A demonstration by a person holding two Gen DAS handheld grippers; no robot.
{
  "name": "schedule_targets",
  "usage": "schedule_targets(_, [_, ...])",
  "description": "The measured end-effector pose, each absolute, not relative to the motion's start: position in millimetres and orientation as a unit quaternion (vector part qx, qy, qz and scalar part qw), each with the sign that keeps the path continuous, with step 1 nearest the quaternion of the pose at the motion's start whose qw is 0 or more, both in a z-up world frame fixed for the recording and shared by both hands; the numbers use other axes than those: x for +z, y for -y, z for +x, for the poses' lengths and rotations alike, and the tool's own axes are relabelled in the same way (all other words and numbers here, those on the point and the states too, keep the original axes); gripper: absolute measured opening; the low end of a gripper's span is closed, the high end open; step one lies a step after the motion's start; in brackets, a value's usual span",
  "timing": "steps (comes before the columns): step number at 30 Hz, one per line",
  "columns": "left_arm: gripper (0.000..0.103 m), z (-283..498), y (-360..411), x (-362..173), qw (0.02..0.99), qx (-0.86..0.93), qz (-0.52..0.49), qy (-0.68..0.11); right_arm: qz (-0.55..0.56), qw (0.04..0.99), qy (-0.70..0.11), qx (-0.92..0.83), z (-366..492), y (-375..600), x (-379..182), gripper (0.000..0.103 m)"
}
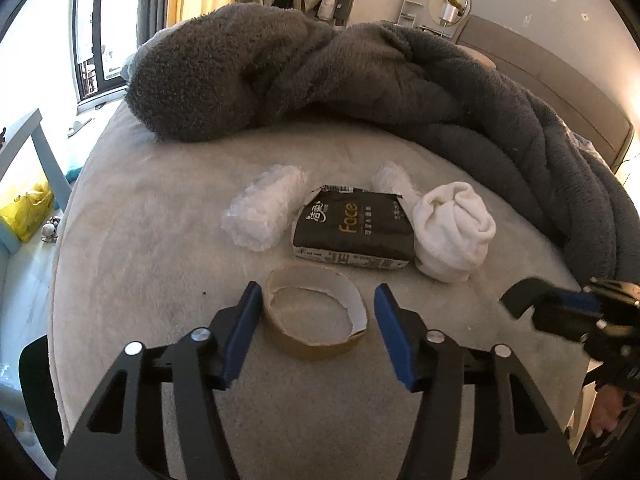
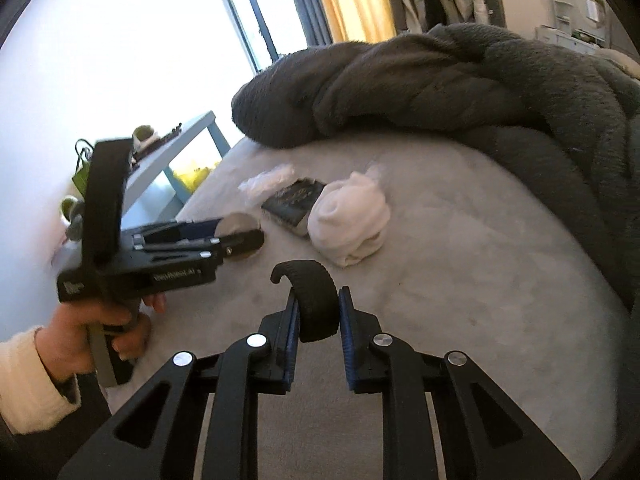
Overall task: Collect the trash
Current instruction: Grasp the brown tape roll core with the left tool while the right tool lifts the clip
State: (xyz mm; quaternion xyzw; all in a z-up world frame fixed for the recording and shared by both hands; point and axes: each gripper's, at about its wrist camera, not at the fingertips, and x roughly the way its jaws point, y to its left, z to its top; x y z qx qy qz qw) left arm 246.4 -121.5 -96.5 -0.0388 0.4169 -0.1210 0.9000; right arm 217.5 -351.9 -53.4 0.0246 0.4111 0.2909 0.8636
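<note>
my left hand-held gripper (image 1: 316,308) hovered low over the bed (image 1: 140,240), its blue pads apart on either side of an empty cardboard tape ring (image 1: 316,320). the left pad sat just against the ring's outer wall; the right pad stood a little clear of it. the ring lay flat on the pale grey cover. just beyond it lay a black tissue pack (image 1: 354,228), with a crumpled clear plastic wrapper (image 1: 266,208) at its left and a rolled white sock (image 1: 452,228) touching its right end. a heaped dark grey blanket (image 1: 320,76) ran along the far side of the bed. my right hand-held gripper (image 2: 318,312) was clamped on a curved black rubbery strip (image 2: 314,300), which arched up between the pads, above the cover. my left hand (image 2: 92,332), in a cream sleeve, gripped its handle.
</note>
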Motion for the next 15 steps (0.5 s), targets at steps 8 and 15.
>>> schedule_targets(8, [0.053,242.7,119.6,-93.5,0.901,-0.134,-0.039,-0.411,0.029,0.869,-0.402,0.288,221.8,345.7,-46.0,0.019])
schedule_targets(15, [0.053,233.2,112.6,-86.9,0.906,-0.141,-0.020,-0.399,0.029,0.871,-0.394,0.293,226.6,324.7,-35.2,0.019])
